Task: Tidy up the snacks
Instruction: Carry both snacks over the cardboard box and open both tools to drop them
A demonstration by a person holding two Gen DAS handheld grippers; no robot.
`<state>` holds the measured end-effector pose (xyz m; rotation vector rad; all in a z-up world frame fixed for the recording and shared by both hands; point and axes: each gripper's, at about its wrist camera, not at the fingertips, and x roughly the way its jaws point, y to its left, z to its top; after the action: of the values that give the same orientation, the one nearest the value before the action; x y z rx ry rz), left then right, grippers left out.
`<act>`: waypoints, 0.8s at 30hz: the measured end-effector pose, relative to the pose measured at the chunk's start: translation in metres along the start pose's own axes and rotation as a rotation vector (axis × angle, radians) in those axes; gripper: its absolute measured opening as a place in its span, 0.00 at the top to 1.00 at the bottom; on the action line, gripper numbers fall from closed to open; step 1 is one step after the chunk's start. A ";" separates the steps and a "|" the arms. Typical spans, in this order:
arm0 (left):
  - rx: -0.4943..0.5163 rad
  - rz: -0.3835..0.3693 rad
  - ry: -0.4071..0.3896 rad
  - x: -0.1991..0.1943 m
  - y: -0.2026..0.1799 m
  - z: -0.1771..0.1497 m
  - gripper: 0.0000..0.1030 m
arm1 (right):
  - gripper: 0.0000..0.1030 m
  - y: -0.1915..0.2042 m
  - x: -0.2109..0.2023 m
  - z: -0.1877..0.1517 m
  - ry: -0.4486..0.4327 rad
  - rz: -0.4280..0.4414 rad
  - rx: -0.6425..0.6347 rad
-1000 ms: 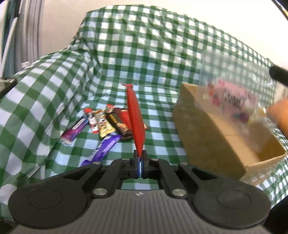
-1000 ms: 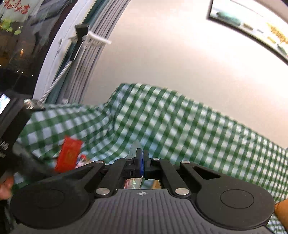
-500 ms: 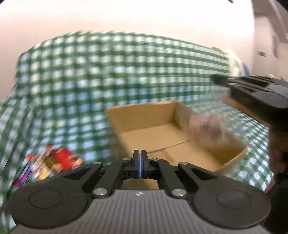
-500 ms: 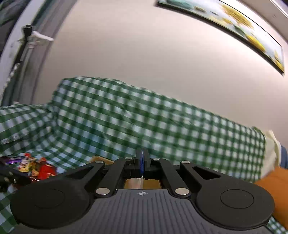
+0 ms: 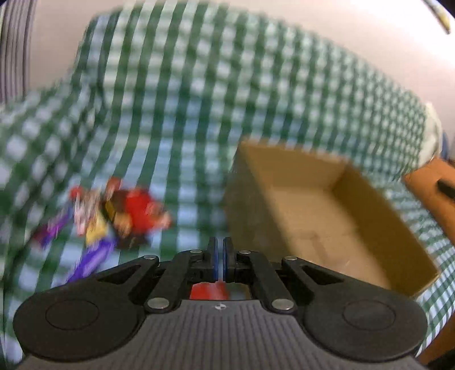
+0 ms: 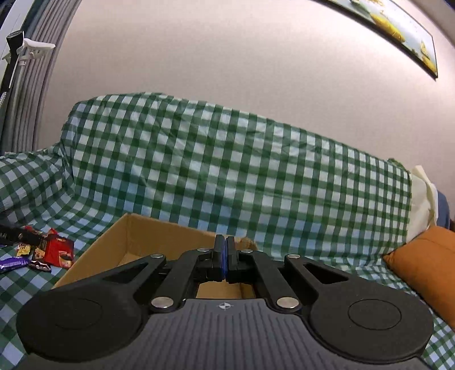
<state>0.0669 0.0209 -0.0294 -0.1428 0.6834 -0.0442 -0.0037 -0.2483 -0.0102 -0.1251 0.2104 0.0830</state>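
An open cardboard box (image 5: 287,168) stands on the green checked cloth (image 5: 199,99). Left of it lies a blurred pile of snack bars (image 5: 113,216) in red, yellow and purple wrappers. My left gripper (image 5: 219,250) hovers between pile and box. Its jaws are opening by a slit, and a red packet (image 5: 209,290) hangs below them, pinched at its edge. In the right wrist view this red packet (image 6: 59,252) stands upright at the left gripper's fingertip (image 6: 25,236), over the pile. My right gripper (image 6: 224,247) is shut above the box (image 6: 159,233), with nothing visible between its fingers.
The checked cloth (image 6: 227,170) drapes a sofa back and arm behind the box. An orange cushion (image 6: 421,256) lies at the right, with a white one (image 6: 423,193) beyond it. A framed picture (image 6: 398,25) hangs on the wall. Curtains hang at the far left.
The left view has swung back from the box toward the snack pile. The clear bag and the right gripper are gone from it. The right view has dropped closer over the box.
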 end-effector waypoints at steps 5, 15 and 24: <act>-0.005 -0.010 0.189 0.043 0.009 -0.033 0.71 | 0.72 -0.009 0.011 0.003 0.067 -0.006 0.050; 0.032 0.108 0.242 0.089 -0.004 -0.052 0.38 | 0.60 -0.019 0.019 -0.003 0.113 -0.043 0.076; 0.126 0.085 0.210 0.079 -0.010 -0.053 0.70 | 0.42 -0.031 0.031 -0.013 0.202 -0.080 0.162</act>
<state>0.0953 -0.0019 -0.1179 0.0128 0.8936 -0.0212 0.0270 -0.2787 -0.0258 0.0202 0.4124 -0.0272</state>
